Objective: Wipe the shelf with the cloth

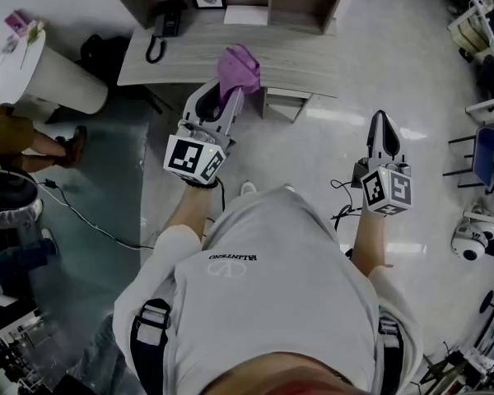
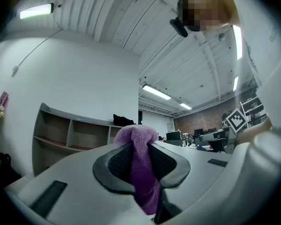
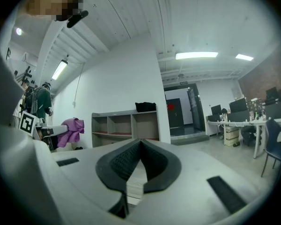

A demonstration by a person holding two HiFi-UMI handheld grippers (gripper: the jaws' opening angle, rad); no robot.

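Grey shelf ahead of the person. Left gripper sits at the shelf's near edge, clenched on the purple cloth, which bunches beyond its tips over the shelf top. Right gripper is held back from the shelf, closed, gripping nothing.

Bright ceiling strips, fisheye edges (dark corners)

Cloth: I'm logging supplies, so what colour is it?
The cloth is purple, clearest in the left gripper view.
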